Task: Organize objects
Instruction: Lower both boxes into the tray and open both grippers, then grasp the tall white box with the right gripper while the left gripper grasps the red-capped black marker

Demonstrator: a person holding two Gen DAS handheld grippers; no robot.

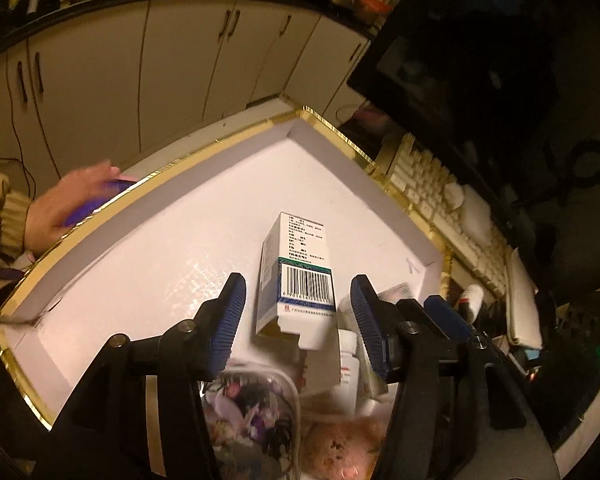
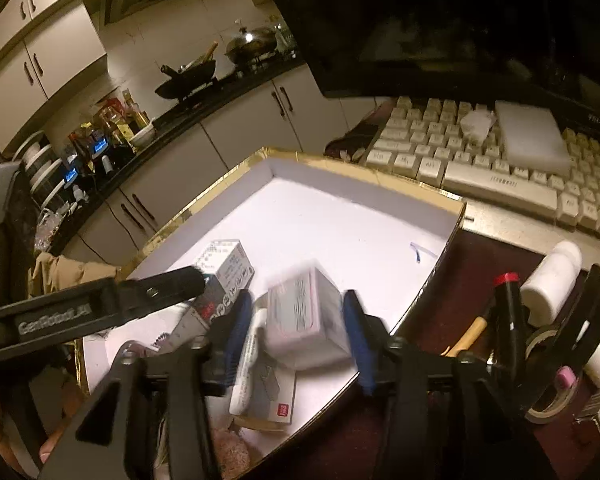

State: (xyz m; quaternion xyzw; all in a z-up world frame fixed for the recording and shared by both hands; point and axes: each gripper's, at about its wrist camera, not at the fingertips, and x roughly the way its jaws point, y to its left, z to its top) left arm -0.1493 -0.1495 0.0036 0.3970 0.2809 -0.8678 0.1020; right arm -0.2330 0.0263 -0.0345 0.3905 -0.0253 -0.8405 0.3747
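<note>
A few things are already laid in the gold-edged tray (image 1: 204, 160). The barcode box (image 1: 300, 280) is seen between the spread fingers of the left gripper (image 1: 296, 312), and the pads are not pressed on it. A blurry small white box (image 2: 304, 320) is seen between the wide-open fingers of the right gripper (image 2: 296, 332); a hold on it cannot be told. A red-capped tube (image 2: 508, 312), a white bottle (image 2: 552, 280) and tape rolls (image 2: 548, 396) are still left outside, beside the tray.
</note>
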